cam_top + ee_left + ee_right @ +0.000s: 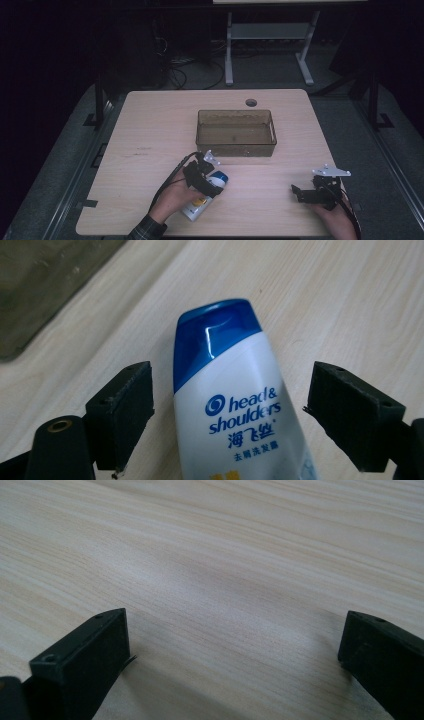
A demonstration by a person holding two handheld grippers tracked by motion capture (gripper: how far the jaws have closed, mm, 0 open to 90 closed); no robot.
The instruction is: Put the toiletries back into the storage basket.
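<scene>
A white Head & Shoulders shampoo bottle [198, 208] with a blue cap lies flat on the wooden table [150, 135], near the front left. My left gripper [214, 184] straddles it. In the left gripper view the bottle [235, 405] lies between the two black pads [125, 410], with a gap of bare table on each side, so the jaws stand open around it without pressing. My right gripper [298, 192] rests at the front right. Its jaws [235, 640] are wide open over bare wood, with nothing between them.
A clear brownish plastic bin [235, 112] stands empty in the middle of the table, just beyond the bottle. A round cable hole [251, 102] sits near the far edge. Past the table stand a desk frame and cables on the floor.
</scene>
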